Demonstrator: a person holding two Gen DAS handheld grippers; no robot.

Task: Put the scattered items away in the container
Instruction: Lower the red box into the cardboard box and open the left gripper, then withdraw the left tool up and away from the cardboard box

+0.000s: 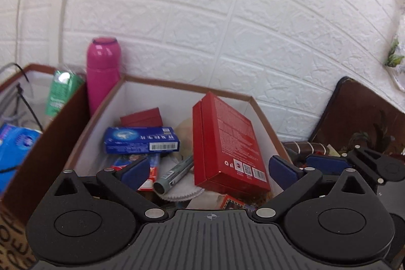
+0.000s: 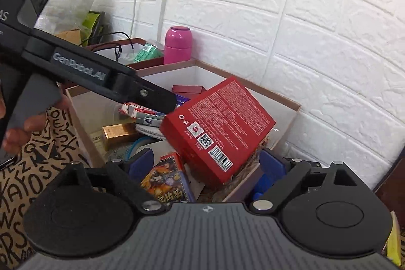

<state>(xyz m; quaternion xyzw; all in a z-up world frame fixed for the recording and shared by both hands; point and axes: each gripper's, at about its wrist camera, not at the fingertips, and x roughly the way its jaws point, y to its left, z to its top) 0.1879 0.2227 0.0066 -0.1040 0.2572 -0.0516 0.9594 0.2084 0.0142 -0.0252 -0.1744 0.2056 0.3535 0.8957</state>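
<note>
A brown-rimmed white box [image 1: 162, 86] holds several items: a large red box [image 1: 227, 141] leaning upright, a blue carton [image 1: 141, 143], a small dark red box [image 1: 141, 117] and a grey marker [image 1: 174, 175]. My left gripper [image 1: 210, 168] is open and empty just above the box's near side. In the right wrist view the same container [image 2: 286, 103] shows the red box [image 2: 217, 125] tilted, a gold box [image 2: 119, 132] and a colourful card pack [image 2: 164, 179]. My right gripper [image 2: 206, 163] is open and empty over the near rim. The left gripper's body [image 2: 83, 70] reaches in from the left.
A pink bottle [image 1: 102, 72] stands behind the box by the white brick wall. A second brown box [image 1: 43, 98] at left holds a green packet [image 1: 62, 92] and cables. A lettered paper bag [image 2: 38, 168] sits left of the container. A dark board [image 1: 362, 113] leans at right.
</note>
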